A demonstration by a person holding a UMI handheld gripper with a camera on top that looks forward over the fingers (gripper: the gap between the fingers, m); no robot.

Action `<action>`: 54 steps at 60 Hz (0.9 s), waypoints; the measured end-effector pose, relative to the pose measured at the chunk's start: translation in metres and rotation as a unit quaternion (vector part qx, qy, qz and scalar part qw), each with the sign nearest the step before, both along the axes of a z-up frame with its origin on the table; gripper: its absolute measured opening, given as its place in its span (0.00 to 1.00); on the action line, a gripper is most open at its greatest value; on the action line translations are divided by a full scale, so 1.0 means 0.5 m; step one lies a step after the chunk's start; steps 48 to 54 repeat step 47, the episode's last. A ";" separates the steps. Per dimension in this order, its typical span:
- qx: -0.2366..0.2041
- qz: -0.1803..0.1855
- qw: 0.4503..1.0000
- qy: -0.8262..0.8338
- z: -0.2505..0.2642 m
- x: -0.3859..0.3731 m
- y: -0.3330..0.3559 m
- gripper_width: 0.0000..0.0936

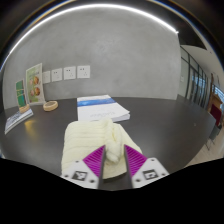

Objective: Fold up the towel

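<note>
Dark grey tabletop spans the scene. At 12 o'clock beyond the fingers, a white book with a blue cover band lies flat on it. At 10 o'clock, an upright printed display card stands near the wall, a small round tan object just beside its base. At 9 o'clock, a flat leaflet lies at the table edge. On the white wall, three small square plates sit in a row. At 3 o'clock, glazed partitions.
</note>
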State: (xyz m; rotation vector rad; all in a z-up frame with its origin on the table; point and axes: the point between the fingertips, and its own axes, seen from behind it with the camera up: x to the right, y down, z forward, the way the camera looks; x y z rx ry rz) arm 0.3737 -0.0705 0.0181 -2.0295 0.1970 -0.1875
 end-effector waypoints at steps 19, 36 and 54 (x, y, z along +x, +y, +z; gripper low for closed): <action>0.038 0.020 0.998 -0.040 0.149 -0.164 -0.210 0.89; 0.077 0.127 0.987 -0.062 0.229 -0.601 -0.415 0.89; 0.080 0.124 0.988 -0.037 0.235 -0.670 -0.470 0.89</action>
